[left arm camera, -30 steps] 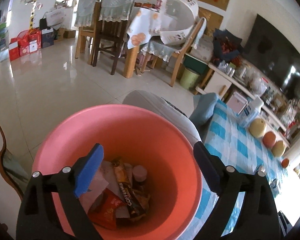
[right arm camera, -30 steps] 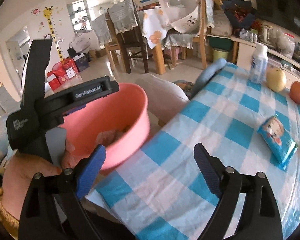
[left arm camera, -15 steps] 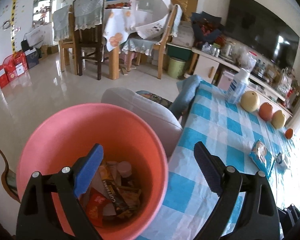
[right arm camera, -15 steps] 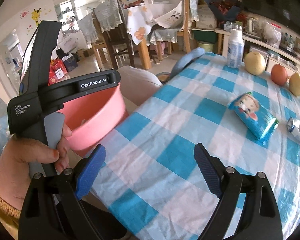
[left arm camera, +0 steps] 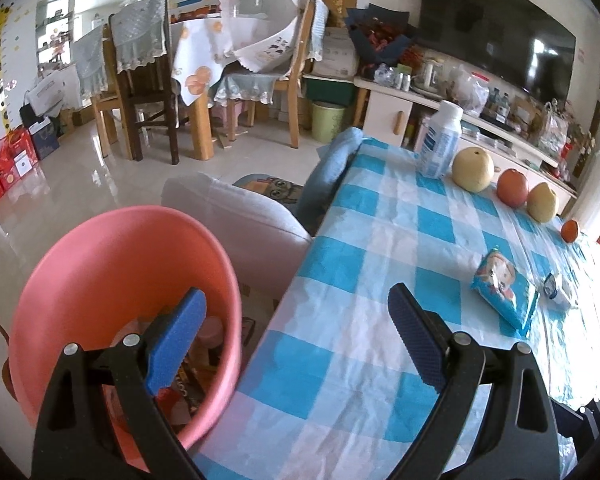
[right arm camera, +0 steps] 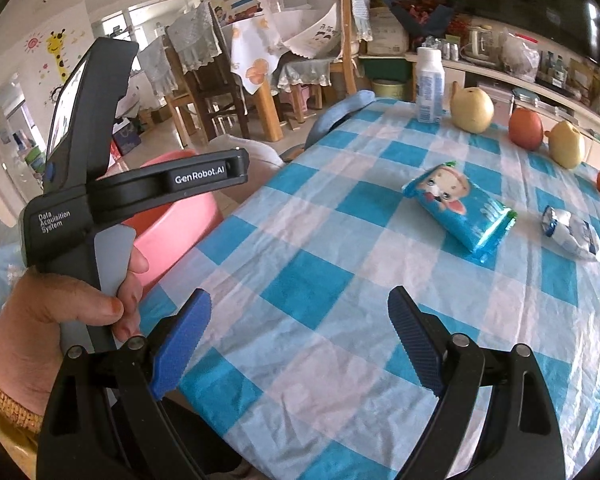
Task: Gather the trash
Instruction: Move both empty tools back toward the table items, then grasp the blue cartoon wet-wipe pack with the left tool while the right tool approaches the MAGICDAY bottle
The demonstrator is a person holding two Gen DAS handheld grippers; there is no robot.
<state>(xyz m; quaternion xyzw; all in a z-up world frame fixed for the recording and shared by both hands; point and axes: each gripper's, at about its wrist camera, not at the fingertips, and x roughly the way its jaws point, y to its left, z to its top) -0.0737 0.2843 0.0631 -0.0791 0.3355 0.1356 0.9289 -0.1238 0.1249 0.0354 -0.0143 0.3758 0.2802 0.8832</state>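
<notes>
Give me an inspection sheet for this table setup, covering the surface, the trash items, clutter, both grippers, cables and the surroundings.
Surface: table under a wrinkled blue and white checked cloth.
Job's things: blue snack packet and crumpled white wrapper lie on the cloth, apart; pink bucket beside the table edge already holds wrappers.
Clutter: white bottle upright; a row of fruit along the far edge.
Grippers: left gripper open, empty, straddling bucket rim and table; right gripper open, empty, over the cloth.
Cables: nothing seen.
Surroundings: dining chairs, television, crowded sideboard, tiled floor.
</notes>
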